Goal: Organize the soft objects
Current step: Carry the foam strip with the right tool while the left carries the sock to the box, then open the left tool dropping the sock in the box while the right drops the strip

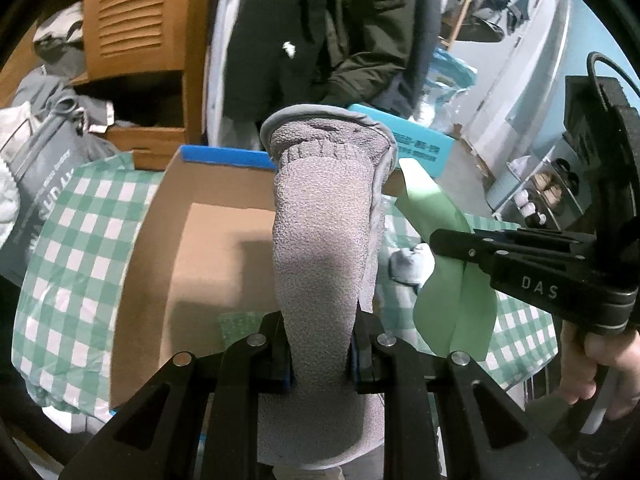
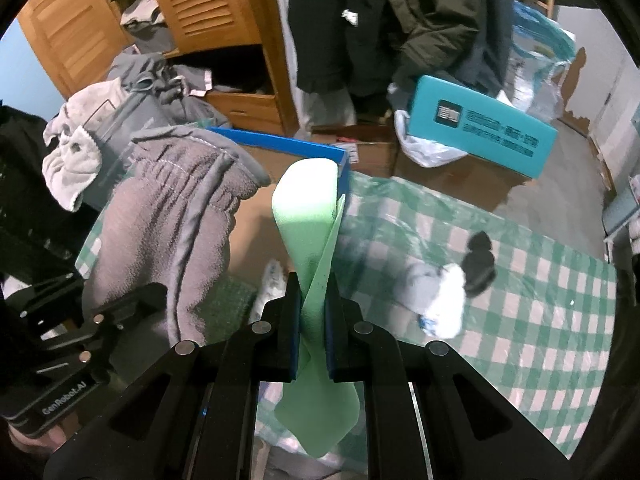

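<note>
My left gripper (image 1: 320,356) is shut on a grey fleece glove (image 1: 324,220), which stands up over an open cardboard box (image 1: 216,248) with a blue rim. To its right, my right gripper (image 1: 444,242) pinches a folded pale green soft sheet (image 1: 448,304). In the right wrist view the right gripper (image 2: 314,320) is shut on that green sheet (image 2: 308,208), which curls over at its top. The glove (image 2: 172,232) hangs at the left in my left gripper (image 2: 148,294). A grey-and-white sock bundle (image 2: 436,296) and a black sock (image 2: 480,264) lie on the table.
A green-checked tablecloth (image 2: 520,280) covers the table. Behind it are a teal box (image 2: 480,136), plastic bags, hanging dark coats (image 2: 400,20), a wooden louvred cabinet (image 2: 200,4) and a heap of grey clothes (image 2: 160,76). A hand (image 1: 600,360) holds the right gripper's handle.
</note>
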`<state>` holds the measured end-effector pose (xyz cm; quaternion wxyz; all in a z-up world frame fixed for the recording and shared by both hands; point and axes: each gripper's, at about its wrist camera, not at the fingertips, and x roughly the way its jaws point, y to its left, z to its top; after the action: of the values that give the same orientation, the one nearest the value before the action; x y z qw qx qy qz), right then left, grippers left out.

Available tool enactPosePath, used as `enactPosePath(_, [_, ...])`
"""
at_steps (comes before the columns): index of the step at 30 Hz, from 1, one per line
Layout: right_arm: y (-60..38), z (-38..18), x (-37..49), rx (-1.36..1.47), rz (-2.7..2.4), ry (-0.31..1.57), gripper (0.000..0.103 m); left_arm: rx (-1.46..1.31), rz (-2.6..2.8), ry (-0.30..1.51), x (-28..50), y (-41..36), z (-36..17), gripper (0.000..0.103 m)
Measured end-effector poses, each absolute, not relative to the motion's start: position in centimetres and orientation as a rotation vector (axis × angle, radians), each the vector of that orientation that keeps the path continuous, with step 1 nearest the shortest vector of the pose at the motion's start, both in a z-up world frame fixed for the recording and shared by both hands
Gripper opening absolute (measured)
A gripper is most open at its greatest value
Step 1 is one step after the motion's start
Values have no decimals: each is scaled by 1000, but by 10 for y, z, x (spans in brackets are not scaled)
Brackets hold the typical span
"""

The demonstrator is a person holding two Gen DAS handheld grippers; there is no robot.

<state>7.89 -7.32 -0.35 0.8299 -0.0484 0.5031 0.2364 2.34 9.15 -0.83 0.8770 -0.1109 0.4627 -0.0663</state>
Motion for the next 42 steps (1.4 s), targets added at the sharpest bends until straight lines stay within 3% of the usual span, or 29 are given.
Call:
enactPosePath(27, [22,-36,95,-142,616,1170,9,-279,-1,1014,31,158,-44,21])
enactPosePath(31, [26,-40,96,-139,619,1180,10,-280,16,1014,31,159,-44,26])
enactPosePath(32, [26,-40,96,-138,615,1181,12,-281,23,1011,31,159,-43,31])
enactPosePath(36, [23,-37,94,-134,603,1166,38,-275,33,995,29,160,-40,37])
enactPosePath(39, [20,-33,93,-138,600,1155,46,-277,30,992,29,159,-38,41])
enactPosePath(42, [14,-30,93,-133,588,1151,47,-262,25,986,28,155,-35,45])
